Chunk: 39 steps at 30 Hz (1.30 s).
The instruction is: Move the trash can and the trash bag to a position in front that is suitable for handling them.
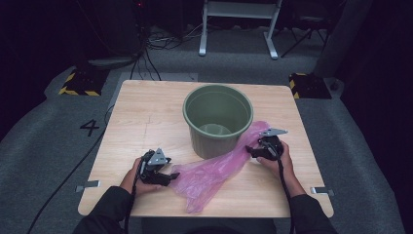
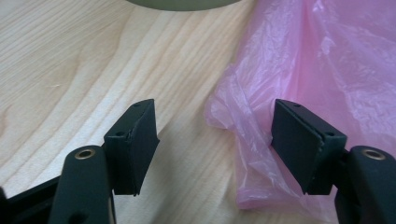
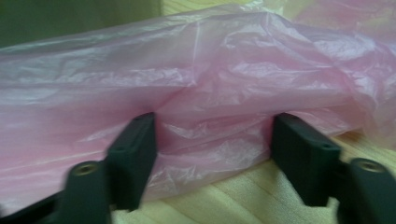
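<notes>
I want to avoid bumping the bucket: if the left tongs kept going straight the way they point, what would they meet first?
Probably the pink plastic bag: its crumpled edge already lies by one open jaw of the left tongs. The green bucket stands farther ahead; depth is hard to judge.

crumpled pink plastic bag bunched between the right gripper with jaws apart, above wooden table

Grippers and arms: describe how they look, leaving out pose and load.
Both the left gripper and right gripper are black and hand-held, each topped by a grey three-cornered plate, with a black cable trailing back along the forearm. Their jaws end in flat black rectangular pads, with brass-ringed holes in the arms behind. The person wears dark long sleeves.
</notes>
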Each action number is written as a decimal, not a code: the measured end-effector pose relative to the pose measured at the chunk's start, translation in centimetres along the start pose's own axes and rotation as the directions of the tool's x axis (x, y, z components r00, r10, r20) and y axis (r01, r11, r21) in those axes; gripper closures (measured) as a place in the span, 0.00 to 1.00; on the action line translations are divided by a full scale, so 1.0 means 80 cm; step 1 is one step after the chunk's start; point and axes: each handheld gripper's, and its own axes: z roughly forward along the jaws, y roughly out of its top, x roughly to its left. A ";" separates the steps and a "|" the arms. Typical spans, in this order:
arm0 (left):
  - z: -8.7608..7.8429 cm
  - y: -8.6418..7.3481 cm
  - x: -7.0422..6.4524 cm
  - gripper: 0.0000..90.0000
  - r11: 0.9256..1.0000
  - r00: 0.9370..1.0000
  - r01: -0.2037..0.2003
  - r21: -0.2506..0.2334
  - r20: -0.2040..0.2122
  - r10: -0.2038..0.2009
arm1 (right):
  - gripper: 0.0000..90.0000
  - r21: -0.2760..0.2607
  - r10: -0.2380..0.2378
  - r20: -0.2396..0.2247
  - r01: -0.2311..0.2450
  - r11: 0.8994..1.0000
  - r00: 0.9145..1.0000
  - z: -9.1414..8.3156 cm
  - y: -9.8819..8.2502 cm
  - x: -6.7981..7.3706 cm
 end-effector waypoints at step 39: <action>-0.052 -0.017 0.032 0.22 0.982 0.960 0.179 -0.065 -0.206 -0.188 | 0.97 -0.124 -0.002 0.000 0.002 0.992 1.000 -0.035 -0.021 -0.034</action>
